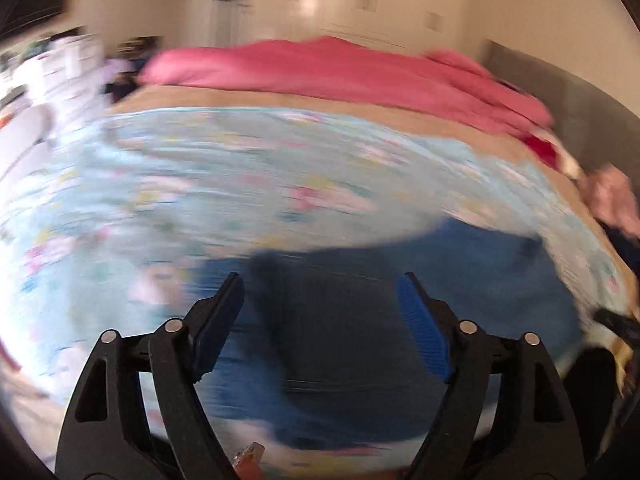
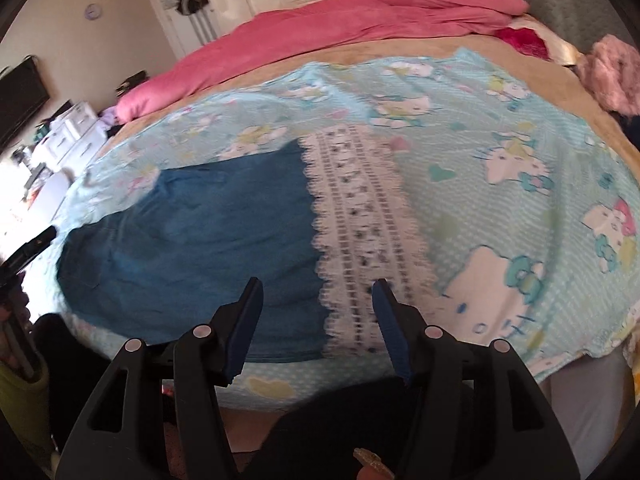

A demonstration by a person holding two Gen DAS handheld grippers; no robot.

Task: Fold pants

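Blue pants (image 2: 200, 232) lie flat on a light blue cartoon-print sheet (image 2: 500, 160) on the bed; a white lace-patterned band (image 2: 360, 220) runs along their right edge. My right gripper (image 2: 318, 286) is open and empty, hovering above the near edge of the pants and the lace band. In the blurred left wrist view the pants (image 1: 400, 320) fill the lower middle. My left gripper (image 1: 320, 280) is open and empty just above them.
A pink duvet (image 2: 340, 28) is bunched along the far side of the bed. A pink fluffy item (image 2: 612, 72) lies at the right edge. White drawers (image 2: 72, 132) and clutter stand to the left. A grey headboard (image 1: 560, 92) is at the right.
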